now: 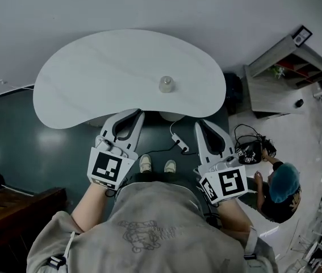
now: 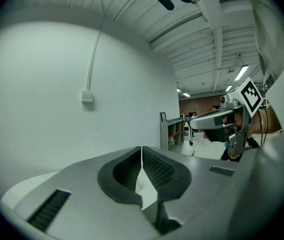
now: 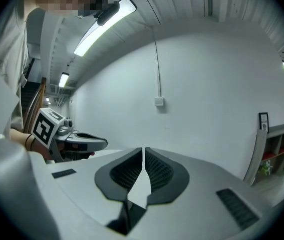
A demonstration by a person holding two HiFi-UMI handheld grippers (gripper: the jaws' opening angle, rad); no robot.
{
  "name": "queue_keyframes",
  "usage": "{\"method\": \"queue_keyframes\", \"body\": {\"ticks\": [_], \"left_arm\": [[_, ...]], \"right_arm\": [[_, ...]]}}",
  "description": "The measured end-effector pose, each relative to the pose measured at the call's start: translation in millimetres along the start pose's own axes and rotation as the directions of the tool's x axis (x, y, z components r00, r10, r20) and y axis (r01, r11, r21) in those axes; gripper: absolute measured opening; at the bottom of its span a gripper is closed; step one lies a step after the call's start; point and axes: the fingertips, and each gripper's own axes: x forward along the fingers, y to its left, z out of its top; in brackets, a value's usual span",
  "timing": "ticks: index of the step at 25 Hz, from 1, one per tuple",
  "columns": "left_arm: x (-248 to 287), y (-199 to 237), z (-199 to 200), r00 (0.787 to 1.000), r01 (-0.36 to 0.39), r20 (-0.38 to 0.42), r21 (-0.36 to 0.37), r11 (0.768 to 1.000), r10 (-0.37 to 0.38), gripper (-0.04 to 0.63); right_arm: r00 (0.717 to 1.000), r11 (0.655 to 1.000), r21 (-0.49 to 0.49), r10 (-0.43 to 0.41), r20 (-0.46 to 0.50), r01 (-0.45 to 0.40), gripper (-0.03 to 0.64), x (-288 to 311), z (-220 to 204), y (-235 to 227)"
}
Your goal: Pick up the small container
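looking down past a grey shirt first. left gripper and right gripper out in front, side by side, both with jaws pinched fully together and nothing between the pads. under them a pair of pale shoes on the dark floor, plus a white cable trailing between the grippers. tips of both grippers right at the near edge of the white kidney-shaped table. small container standing upright on that table, near the front edge, roughly midway between the two grippers and clear of both. off to the right, someone in a blue cap crouching near a low shelf.
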Motion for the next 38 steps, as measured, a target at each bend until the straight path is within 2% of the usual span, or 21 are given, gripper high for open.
{"method": "queue_keyframes", "body": {"ticks": [9, 15, 18, 23, 26, 30, 33, 38], "left_arm": [[28, 3, 5, 0.998, -0.055, -0.001, -0.046, 0.997, 0.055, 0.02], [52, 6, 11, 0.998, -0.054, 0.008, -0.026, 0.998, 0.055, 0.028], [71, 8, 12, 0.999, -0.041, 0.002, -0.019, 0.999, 0.041, 0.148], [112, 16, 6, 0.999, -0.024, 0.028, 0.03, 0.999, 0.023, 0.247], [139, 21, -13, 1.0, -0.024, 0.017, 0.04, 0.999, 0.024, 0.28], [176, 27, -55, 0.999, -0.02, -0.037, 0.047, 0.999, 0.022, 0.314], [200, 34, -91, 0.995, -0.026, -0.095, 0.04, 0.999, 0.03, 0.324], [232, 41, -132, 0.993, -0.007, -0.114, 0.023, 1.0, 0.01, 0.331]], "right_arm": [[0.999, 0.999, 0.012, 0.046, 0.005, -0.046, 0.037, 25, 1, -29], [0.998, 0.998, -0.013, 0.059, 0.019, -0.059, 0.038, 42, 8, -46], [0.998, 0.998, -0.021, 0.054, 0.032, -0.054, 0.038, 52, 12, -55], [0.998, 1.0, -0.006, 0.027, 0.05, -0.026, 0.037, 76, 10, -68], [0.999, 1.0, -0.012, 0.016, 0.05, -0.015, 0.037, 92, 4, -72], [0.999, 1.0, -0.014, -0.004, 0.041, 0.005, 0.037, 117, -11, -83], [0.999, 0.999, -0.019, -0.026, 0.034, 0.026, 0.037, 136, -26, -94], [0.999, 0.998, -0.041, -0.049, 0.023, 0.05, 0.037, 168, -55, -103]]}}
